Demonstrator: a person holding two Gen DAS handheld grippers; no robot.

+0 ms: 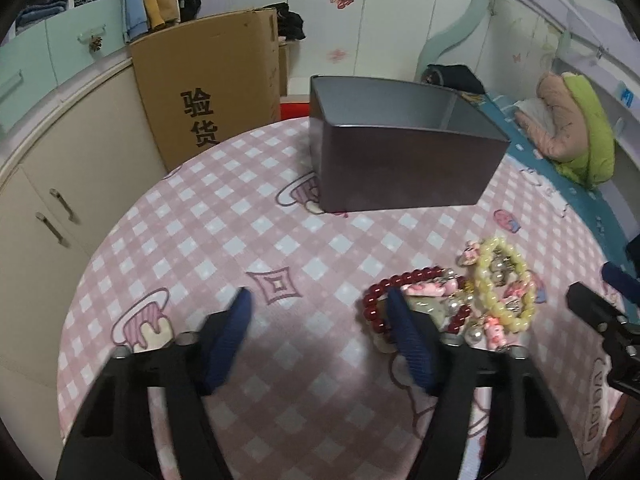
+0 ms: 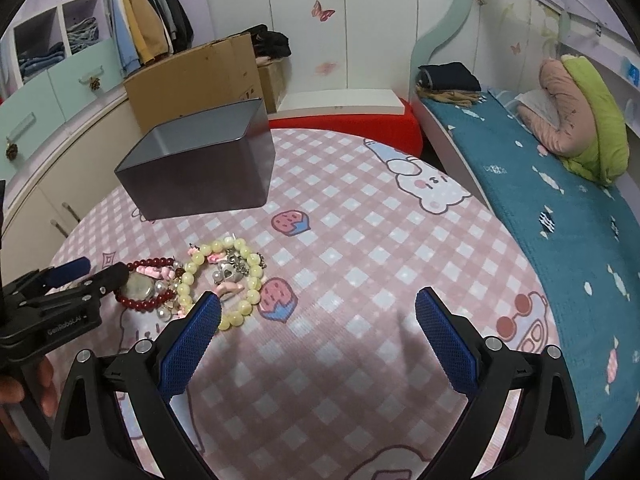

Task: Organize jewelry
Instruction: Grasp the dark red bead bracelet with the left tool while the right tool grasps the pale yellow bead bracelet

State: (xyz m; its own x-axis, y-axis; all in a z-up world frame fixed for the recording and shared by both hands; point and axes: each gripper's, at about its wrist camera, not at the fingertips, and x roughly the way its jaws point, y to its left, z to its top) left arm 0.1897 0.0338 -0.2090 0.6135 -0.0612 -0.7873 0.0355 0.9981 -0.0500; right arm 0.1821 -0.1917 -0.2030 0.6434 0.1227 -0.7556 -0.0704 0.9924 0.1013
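Observation:
A heap of jewelry lies on the pink checked tablecloth: a dark red bead bracelet, a pale yellow bead bracelet, pearls and pink charms. Behind it stands a dark open tin box whose visible inside looks empty. My left gripper is low over the cloth, open, its right finger over the red bracelet's left part. My right gripper is open just right of the heap, its left finger beside the yellow beads.
A cardboard box and cream cabinets stand left of the table. A red stool is behind it, and a bed with a blue cover runs along the right. A hand holds the left gripper.

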